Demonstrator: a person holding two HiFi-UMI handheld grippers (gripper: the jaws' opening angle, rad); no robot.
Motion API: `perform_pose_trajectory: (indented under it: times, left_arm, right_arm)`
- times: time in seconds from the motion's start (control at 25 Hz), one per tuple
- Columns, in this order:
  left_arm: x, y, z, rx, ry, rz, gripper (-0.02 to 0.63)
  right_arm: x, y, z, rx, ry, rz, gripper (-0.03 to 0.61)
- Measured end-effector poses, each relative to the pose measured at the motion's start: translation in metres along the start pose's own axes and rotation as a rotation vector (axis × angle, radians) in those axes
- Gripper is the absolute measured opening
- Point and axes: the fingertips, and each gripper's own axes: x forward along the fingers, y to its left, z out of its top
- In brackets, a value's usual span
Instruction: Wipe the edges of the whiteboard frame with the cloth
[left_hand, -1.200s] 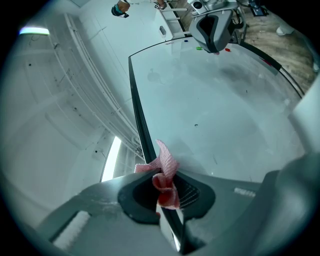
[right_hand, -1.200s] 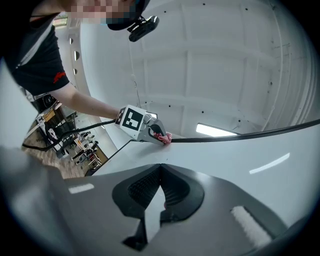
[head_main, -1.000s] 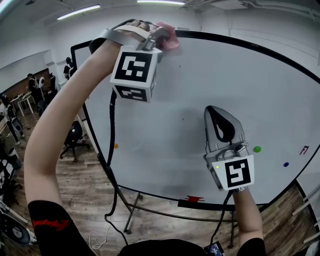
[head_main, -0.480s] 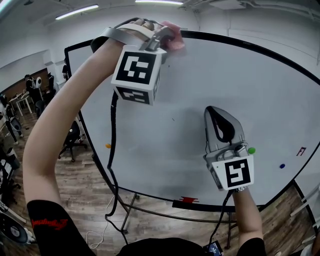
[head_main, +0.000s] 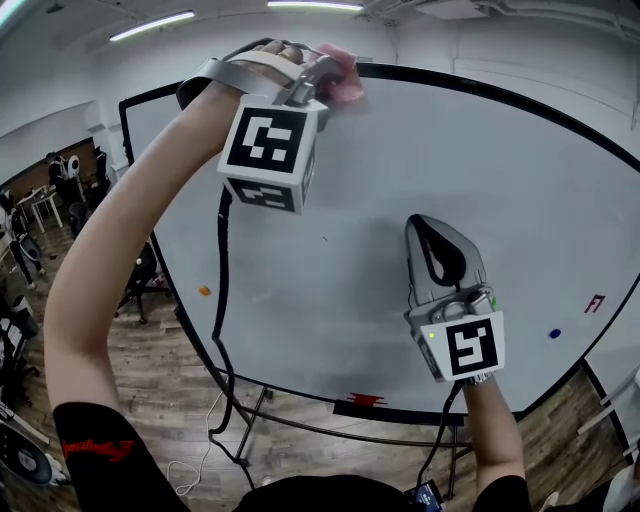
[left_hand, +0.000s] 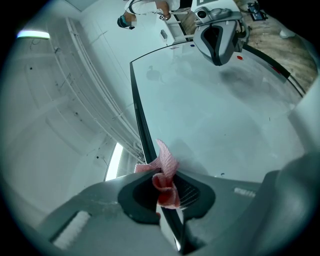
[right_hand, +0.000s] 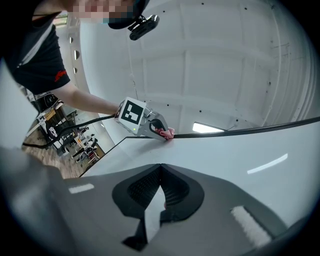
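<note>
Fingers (left_hand: 134, 199) of our left gripper (head_main: 322, 76) pinch the pink cloth (head_main: 341, 74) on the top frame edge

Our left jaws are clamped on the cloth. In the left gripper view a bunched fold sits between the two dark pads, and a loose flap sticks out past the tips toward 12 o'clock. The black frame (left_hand: 137, 107) runs straight through the gap between the pads, so the cloth lies pressed on the frame at the fingertips, with the white board surface at 3 o'clock of it and the wall at 9 o'clock.

From the head view we hold this gripper high, at about 11 o'clock, arm stretched up. The cloth peeks out at 2 o'clock of the marker cube, touching the upper edge of the whiteboard (head_main: 470, 170), nearer its upper left corner than its right end.

Our right gripper (head_main: 432, 224) is at about 4 o'clock in the head view, well apart from the cloth, pointing up along the board face. Its jaws are closed together at the tips with nothing held between them; the right gripper view shows only white board through the small gap lower down. That view also shows the left gripper and cloth far off at 12 o'clock, on the dark frame line.

On the board, a green magnet (head_main: 490, 298) is partly hidden behind the right gripper, a blue magnet (head_main: 554, 333) lies at 3 o'clock of it, and an orange magnet (head_main: 204, 291) lies near the left frame edge.
</note>
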Motion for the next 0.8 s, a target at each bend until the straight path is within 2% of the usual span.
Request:
perform_pose_trajectory:
  times: [0.8]
  left_arm:
    - [0.005, 0.014, 0.031, 0.009, 0.003, -0.007, 0.041]
  right_arm:
    - [-0.027, -0.021, 0.002, 0.002, 0.011, -0.01, 0.002]
